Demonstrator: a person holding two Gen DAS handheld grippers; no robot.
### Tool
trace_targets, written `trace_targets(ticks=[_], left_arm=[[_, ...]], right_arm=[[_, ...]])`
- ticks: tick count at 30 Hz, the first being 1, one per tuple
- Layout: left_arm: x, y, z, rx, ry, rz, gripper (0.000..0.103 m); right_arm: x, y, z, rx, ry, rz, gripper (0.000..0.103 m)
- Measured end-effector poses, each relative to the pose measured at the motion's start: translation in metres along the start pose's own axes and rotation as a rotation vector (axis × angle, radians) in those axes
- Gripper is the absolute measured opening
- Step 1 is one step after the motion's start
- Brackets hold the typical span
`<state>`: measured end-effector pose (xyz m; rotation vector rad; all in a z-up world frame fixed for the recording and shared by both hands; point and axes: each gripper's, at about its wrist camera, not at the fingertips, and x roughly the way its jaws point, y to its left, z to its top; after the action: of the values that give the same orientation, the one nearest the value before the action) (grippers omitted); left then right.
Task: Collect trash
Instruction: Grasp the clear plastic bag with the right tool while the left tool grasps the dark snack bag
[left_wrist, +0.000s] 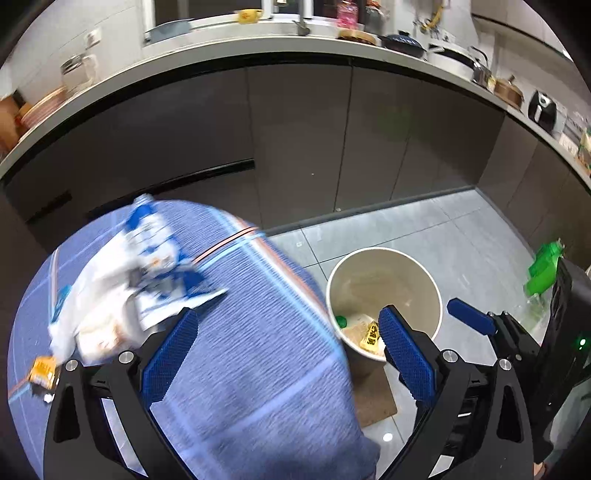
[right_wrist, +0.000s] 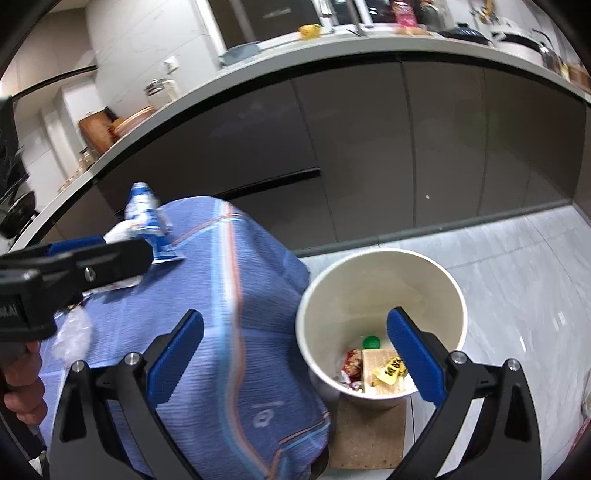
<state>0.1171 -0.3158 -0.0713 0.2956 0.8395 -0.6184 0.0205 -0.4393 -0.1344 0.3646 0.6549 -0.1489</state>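
A crumpled white and blue wrapper (left_wrist: 144, 273) lies on a table draped in a blue cloth (left_wrist: 258, 350), with a small orange packet (left_wrist: 43, 371) beside it at the left edge. My left gripper (left_wrist: 284, 354) is open and empty, just right of the wrapper. A cream trash bin (right_wrist: 380, 295) stands on the floor right of the table and holds a yellow wrapper (right_wrist: 389, 369), a green cap and other scraps. My right gripper (right_wrist: 295, 358) is open and empty above the bin's near side. The wrapper (right_wrist: 147, 218) and clear plastic (right_wrist: 72, 332) show in the right wrist view.
The bin stands on a brown mat (right_wrist: 369, 439) on grey floor tiles. Dark cabinets under a white counter (left_wrist: 258, 44) with pots and jars run behind. A green bottle (left_wrist: 543, 267) shows at the far right in the left wrist view.
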Motion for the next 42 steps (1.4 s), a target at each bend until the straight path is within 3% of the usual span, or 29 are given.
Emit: trace_targets(ticks=[5,15,21,27,32,39,41,42], left_arm=[[-0.033,0.043,-0.030,-0.082,0.000,0.016,0.095],[-0.095,0.154,-0.109,-0.273,0.004,0.145,0.095],[-0.117,0.204,-0.147,-0.351,0.012,0.180,0.095],[-0.123,0.239,-0.167,-0.402,0.009,0.179,0.095],[-0.115,0.260,-0.173,-0.384,0.024,0.160,0.095],[-0.090,0.291,-0.151,-0.367,0.030,0.154,0.095],[-0.084,0.299,-0.140,-0.376,0.025,0.132,0.095],[-0.079,0.302,-0.134,-0.381,0.025,0.128,0.095]], right_arm=[[-0.014,0.049,0.001,-0.088,0.005,0.067,0.100],[-0.009,0.155,-0.018,-0.278,0.062,0.210,0.100],[-0.002,0.212,-0.033,-0.361,0.093,0.353,0.100],[0.014,0.263,-0.045,-0.512,0.149,0.301,0.100],[0.046,0.283,-0.046,-0.540,0.213,0.254,0.100],[0.074,0.294,-0.046,-0.505,0.272,0.243,0.100],[0.076,0.296,-0.045,-0.495,0.265,0.244,0.098],[0.076,0.297,-0.045,-0.494,0.261,0.247,0.092]])
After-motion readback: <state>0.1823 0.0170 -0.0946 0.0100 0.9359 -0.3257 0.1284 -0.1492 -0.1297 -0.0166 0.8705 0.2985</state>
